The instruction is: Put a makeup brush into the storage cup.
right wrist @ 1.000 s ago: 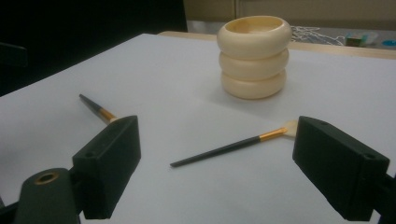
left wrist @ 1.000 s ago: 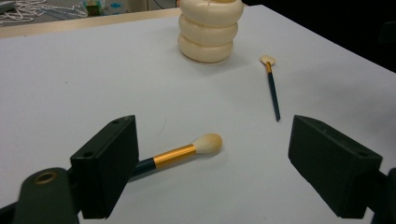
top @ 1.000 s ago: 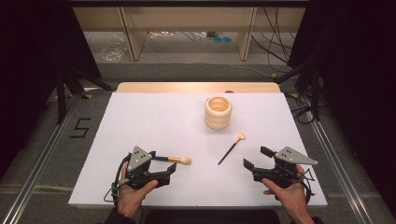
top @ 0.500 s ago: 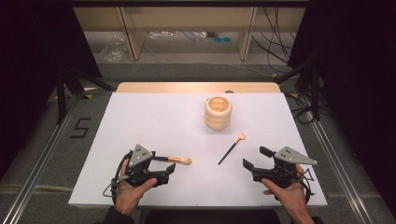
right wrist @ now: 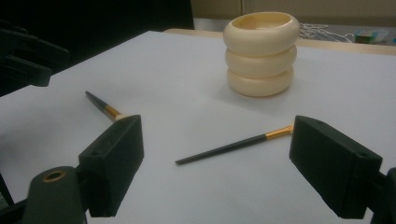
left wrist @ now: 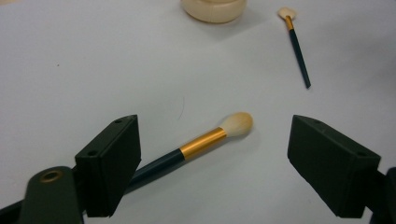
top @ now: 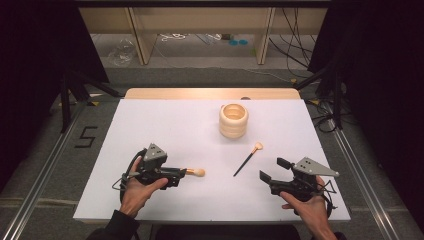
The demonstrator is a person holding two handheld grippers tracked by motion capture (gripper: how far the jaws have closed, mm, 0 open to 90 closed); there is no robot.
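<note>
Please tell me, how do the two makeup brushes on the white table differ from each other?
The thick brush has a round, fluffy head and a wide gold band; the thin brush has a small flat head and a narrow band. The thick brush lies between the open fingers of the left gripper; the thin brush lies apart, nearer the cream holder. Both have dark handles, pale bristles, and lie flat on the table.

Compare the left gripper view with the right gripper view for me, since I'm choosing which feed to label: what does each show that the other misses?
Left gripper view: the thick brush's whole fluffy tip and gold band, lying between that gripper's open jaws. Right gripper view: the whole cream holder, upright, with its open mouth, and the wooden table edge behind it. Both share the white table top, the thin brush lying flat, and part of the holder.
</note>
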